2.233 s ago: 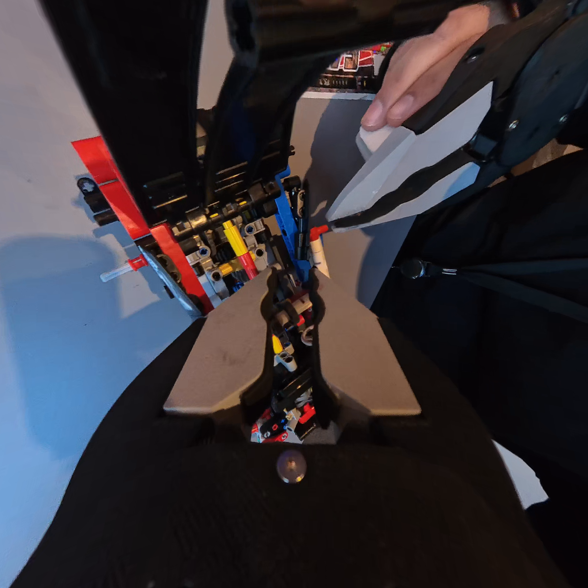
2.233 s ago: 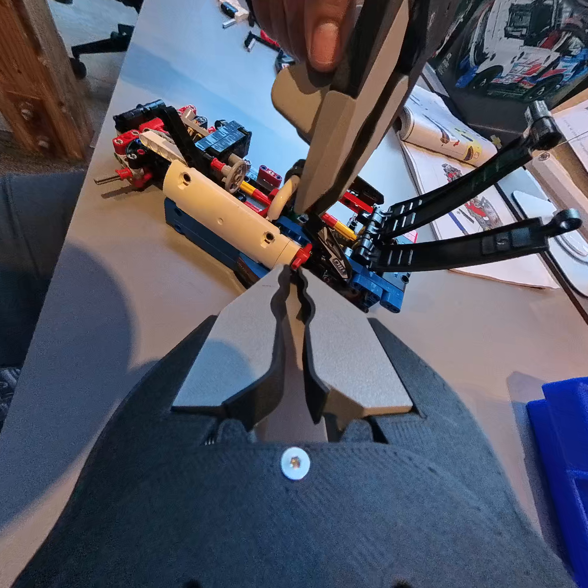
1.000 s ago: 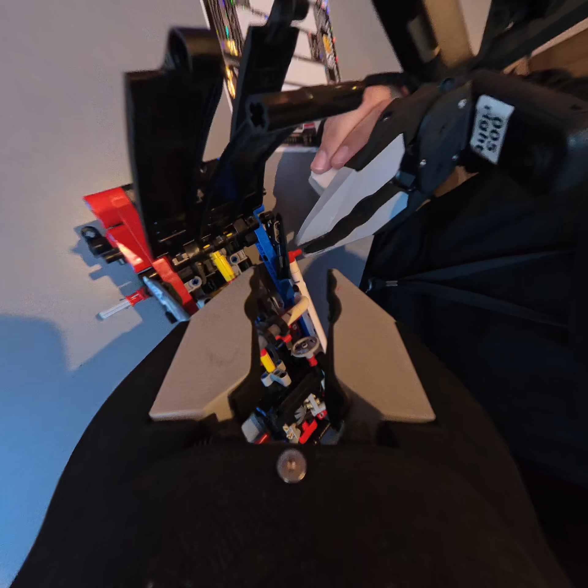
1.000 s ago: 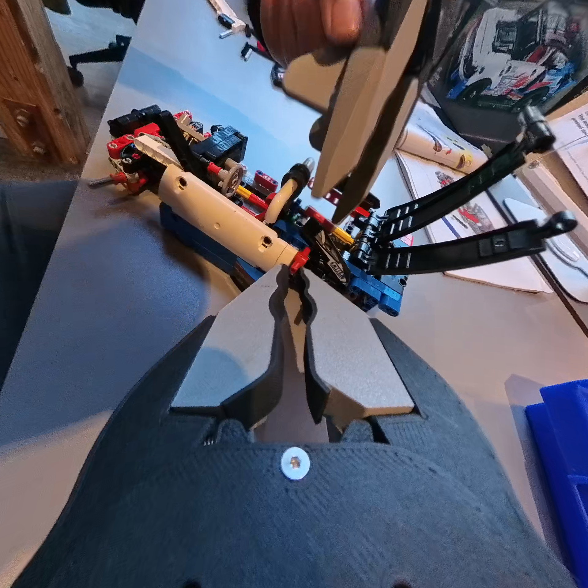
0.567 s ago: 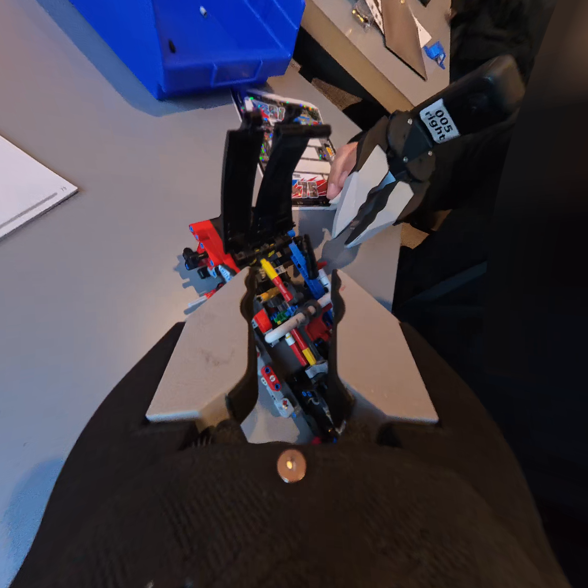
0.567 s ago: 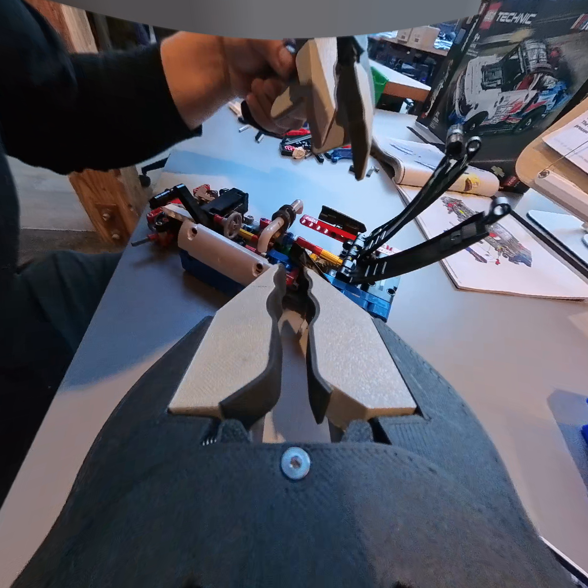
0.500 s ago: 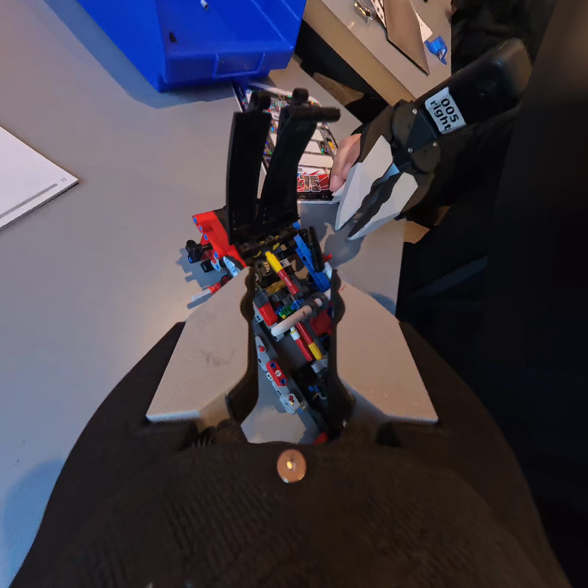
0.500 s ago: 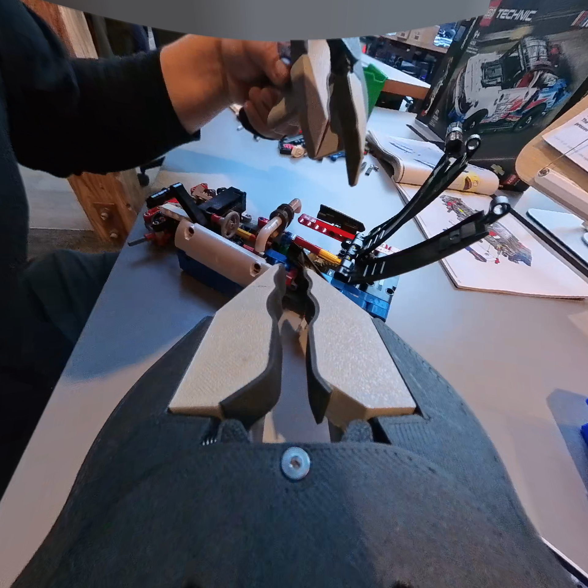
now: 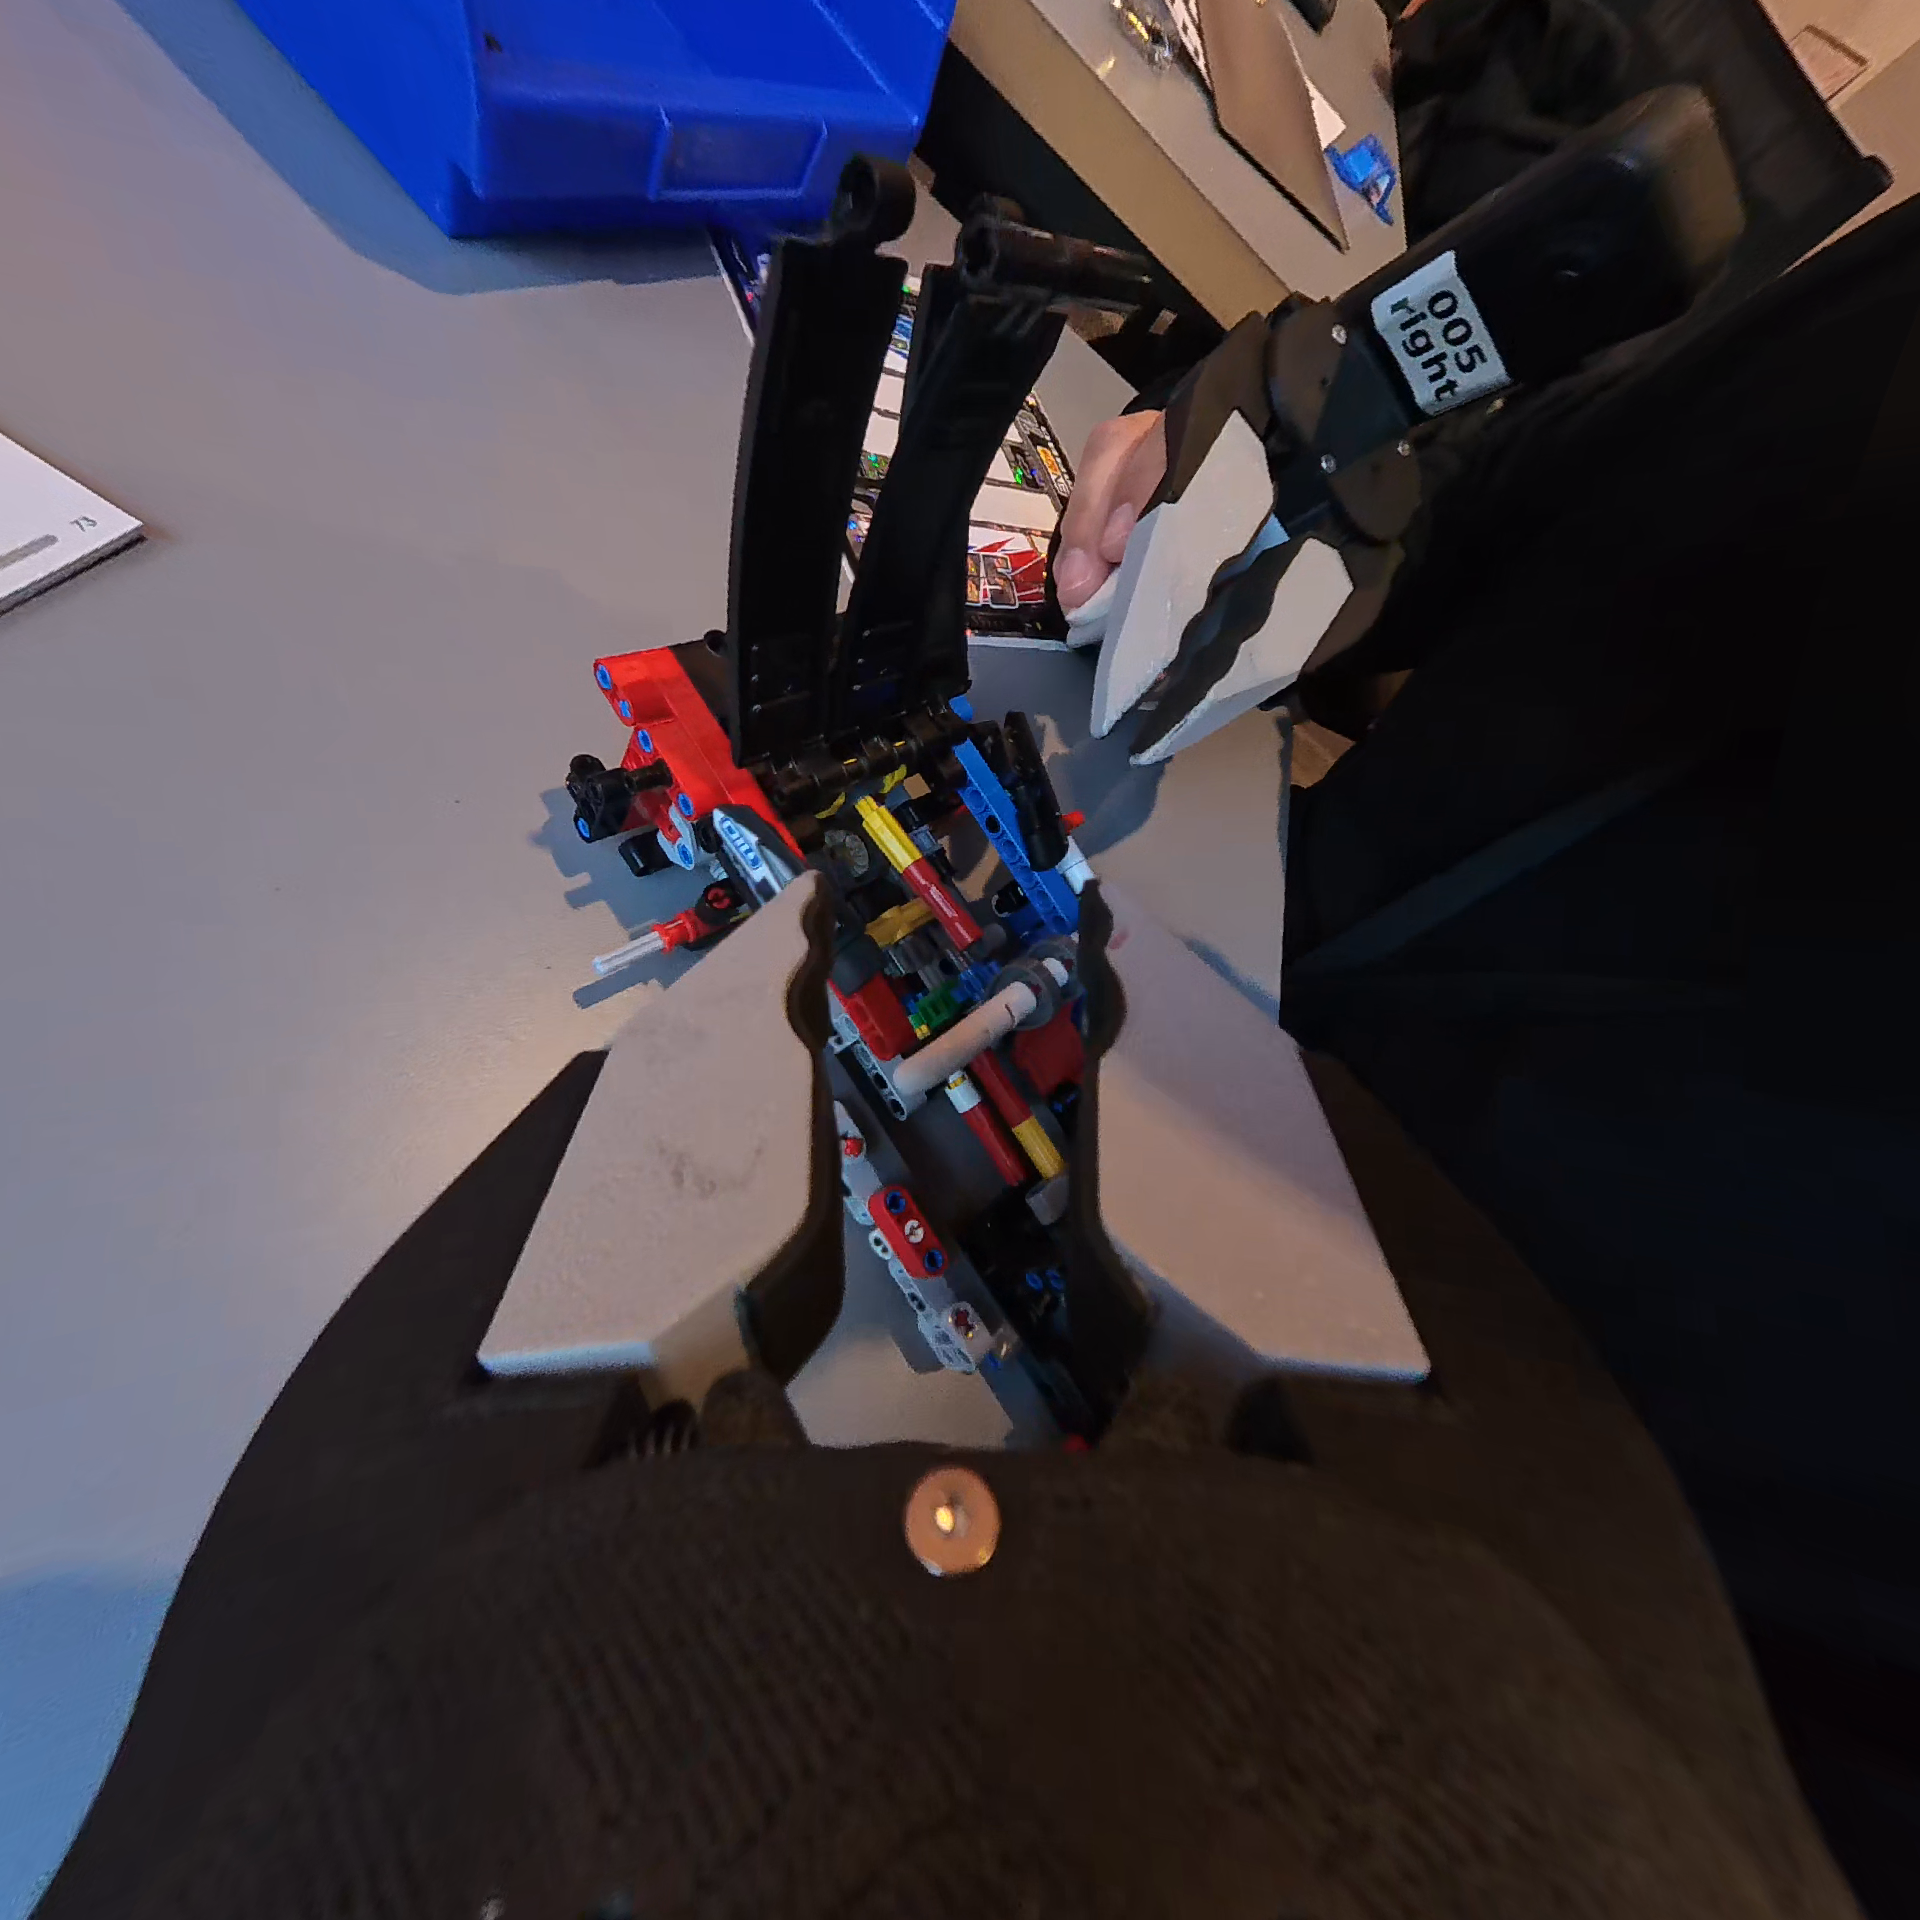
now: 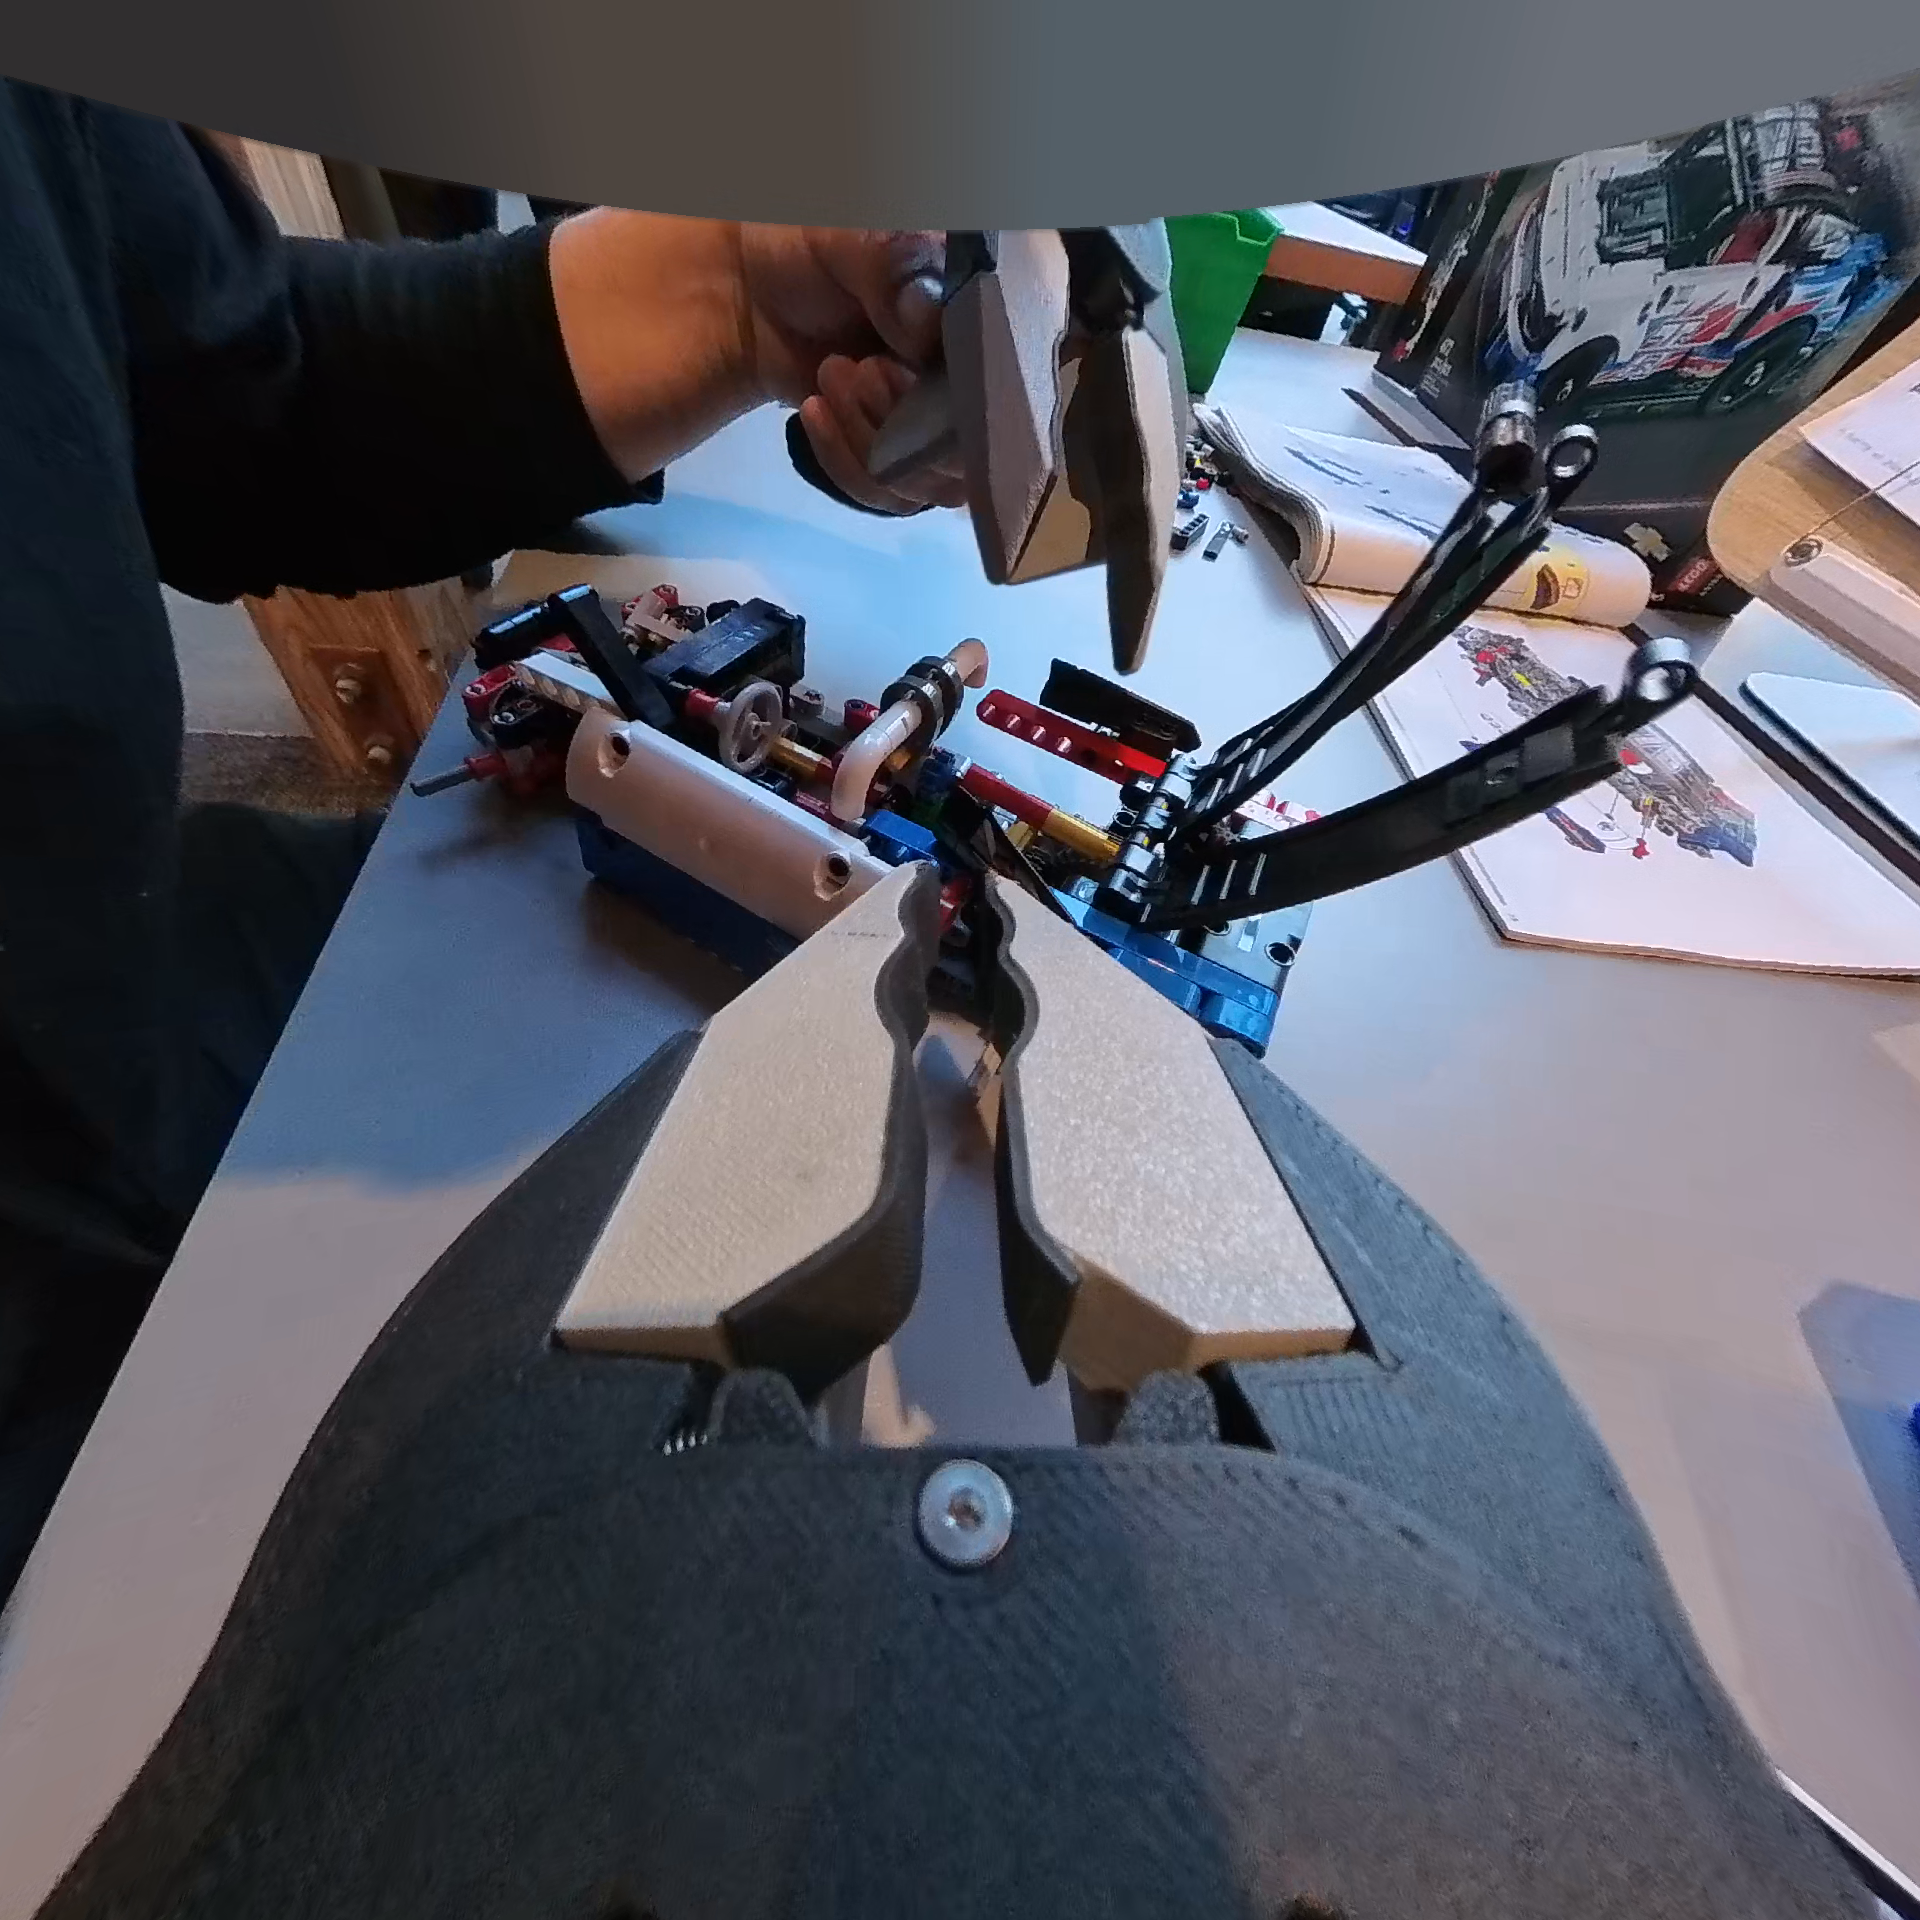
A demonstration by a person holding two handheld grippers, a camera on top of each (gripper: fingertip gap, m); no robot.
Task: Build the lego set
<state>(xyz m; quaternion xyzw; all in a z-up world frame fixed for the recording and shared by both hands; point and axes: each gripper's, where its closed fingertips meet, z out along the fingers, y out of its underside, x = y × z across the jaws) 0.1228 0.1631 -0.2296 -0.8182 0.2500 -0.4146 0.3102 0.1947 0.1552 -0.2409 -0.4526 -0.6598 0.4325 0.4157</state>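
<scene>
The partly built lego vehicle (image 9: pixel 883 831) lies on the grey table (image 9: pixel 312 520). It has a white cylinder panel (image 10: pixel 727 821), a blue base and two long black panels (image 10: pixel 1403 810) that stick up from one end (image 9: pixel 800 468). My left gripper (image 9: pixel 951 904) is open and empty, and hangs above the model's middle; it also shows in the right wrist view (image 10: pixel 1086 613), held in a hand. My right gripper (image 10: pixel 956 894) has its jaws nearly together with nothing seen between them, just off the model's near side by the table edge (image 9: pixel 1143 717).
A blue bin (image 9: pixel 623 94) stands beyond the model, with a sticker sheet (image 9: pixel 997 488) near it. An open instruction booklet (image 10: pixel 1610 810), the set's box (image 10: pixel 1662 260), a green bin (image 10: pixel 1216 281) and loose pieces (image 10: pixel 1205 530) lie on the far side. A dark sleeve (image 10: pixel 312 364) is at the left. The tips of one gripper are about 8 centimeters away from the tips of the other.
My left gripper opened, let go of the model and rose well above it. My right gripper drew back a little from the model and stayed nearly closed.
</scene>
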